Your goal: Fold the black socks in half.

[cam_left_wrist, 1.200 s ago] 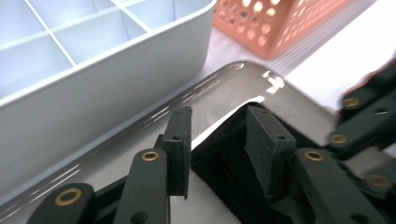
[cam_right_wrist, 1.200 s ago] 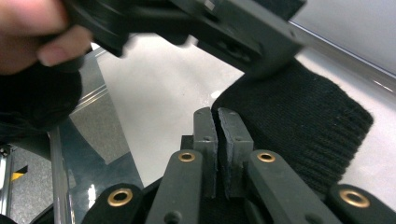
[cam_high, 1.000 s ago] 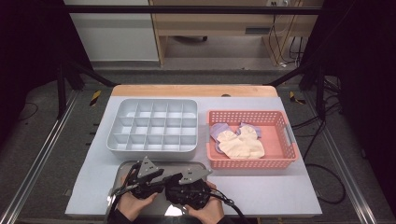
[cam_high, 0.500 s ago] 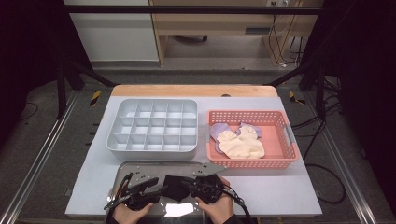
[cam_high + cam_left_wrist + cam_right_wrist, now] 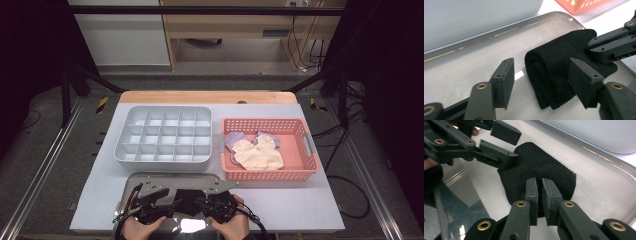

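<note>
A black sock (image 5: 551,72), rolled or folded thick, lies on a shiny metal tray (image 5: 469,60) at the table's near edge. My left gripper (image 5: 542,75) stands open with its jaws on either side of the sock's rolled end, not pressing it. My right gripper (image 5: 539,192) is shut on the sock's opposite edge, and in the left gripper view it (image 5: 596,46) pinches the sock from the right. In the high view both grippers, left (image 5: 170,202) and right (image 5: 205,202), face each other low over the tray (image 5: 170,176), with the sock (image 5: 187,199) between them.
A grey divided organiser (image 5: 165,135) stands just beyond the tray. To its right a pink basket (image 5: 305,150) holds cream socks (image 5: 260,155) and lavender ones (image 5: 235,139). Bare white table lies right of the tray.
Both hands have drawn back towards the near edge and lowered onto the tray. The grippers now sit closer together at the sock.
</note>
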`<state>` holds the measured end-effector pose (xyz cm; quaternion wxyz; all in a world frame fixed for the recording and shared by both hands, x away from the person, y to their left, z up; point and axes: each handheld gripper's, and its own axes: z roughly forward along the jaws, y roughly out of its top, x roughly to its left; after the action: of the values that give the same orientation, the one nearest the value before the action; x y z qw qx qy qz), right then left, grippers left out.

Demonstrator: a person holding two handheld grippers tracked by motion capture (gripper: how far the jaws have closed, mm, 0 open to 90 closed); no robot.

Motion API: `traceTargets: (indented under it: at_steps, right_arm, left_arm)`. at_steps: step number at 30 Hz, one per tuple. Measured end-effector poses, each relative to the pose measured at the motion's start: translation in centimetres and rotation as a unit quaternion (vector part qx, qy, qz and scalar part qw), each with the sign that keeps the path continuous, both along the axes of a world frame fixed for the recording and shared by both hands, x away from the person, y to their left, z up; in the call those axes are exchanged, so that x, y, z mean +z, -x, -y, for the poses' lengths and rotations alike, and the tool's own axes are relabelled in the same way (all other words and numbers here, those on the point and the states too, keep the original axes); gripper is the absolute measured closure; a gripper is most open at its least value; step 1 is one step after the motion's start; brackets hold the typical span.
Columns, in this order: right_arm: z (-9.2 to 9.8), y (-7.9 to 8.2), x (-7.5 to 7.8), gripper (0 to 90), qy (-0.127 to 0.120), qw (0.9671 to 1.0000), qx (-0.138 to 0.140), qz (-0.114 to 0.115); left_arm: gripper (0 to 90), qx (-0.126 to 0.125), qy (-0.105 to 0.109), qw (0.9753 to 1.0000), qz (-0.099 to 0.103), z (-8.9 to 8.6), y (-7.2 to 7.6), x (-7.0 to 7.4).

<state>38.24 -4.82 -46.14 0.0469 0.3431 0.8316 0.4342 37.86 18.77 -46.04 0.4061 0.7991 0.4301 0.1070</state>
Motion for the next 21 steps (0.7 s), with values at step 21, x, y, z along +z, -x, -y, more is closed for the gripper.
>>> traceTargets:
  at_steps: [21]
  right_arm:
    - [1.2,0.6,-1.1,90.0,-0.006,0.9999,-0.011,-0.011]
  left_arm:
    - [30.6,-0.032,0.024,0.9986,-0.034,0.6,0.8,-1.3]
